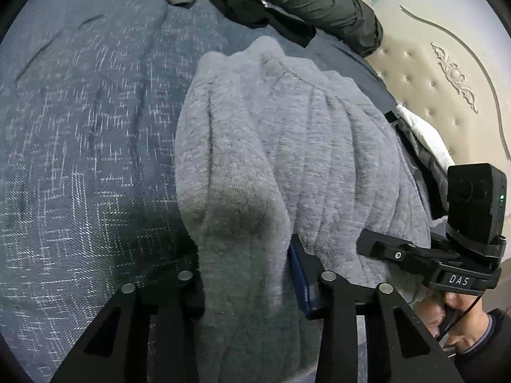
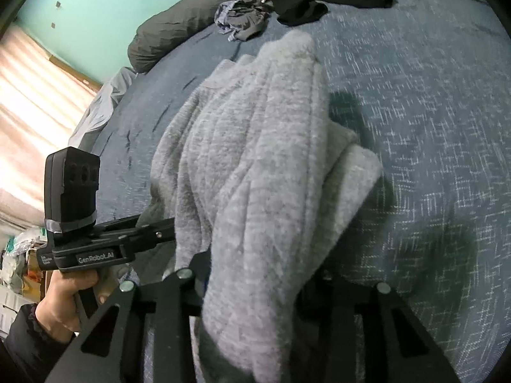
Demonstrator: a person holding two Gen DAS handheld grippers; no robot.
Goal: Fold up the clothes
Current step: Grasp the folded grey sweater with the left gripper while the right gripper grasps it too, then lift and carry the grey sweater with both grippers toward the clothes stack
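Left gripper (image 1: 246,274): jaws are standing narrow, pinching a thick bunched fold of the grey fleece garment (image 1: 281,146) between them; fabric is filling the gap completely. Right gripper (image 2: 252,287): same condition, jaws are clamping a gathered edge of the same garment (image 2: 255,159), cloth is spilling over the fingers and hiding the pads.

Garment is hanging stretched between the two grippers, lifted at the near edge, with its far end draping down onto the blue patterned bedspread (image 1: 83,159). Ridged folds are running lengthwise along it.

Left-wrist view: right gripper is showing at the right edge, held in the person's hand (image 1: 460,306), alongside the garment. Right-wrist view: left gripper is showing at the left edge, hand (image 2: 70,300) wrapping its handle.

Beyond the garment, a crumpled grey-blue cloth (image 2: 242,16) and a black jacket (image 1: 313,3) are lying on the bedspread. Tufted cream headboard (image 1: 447,73) is standing beyond the bed edge.
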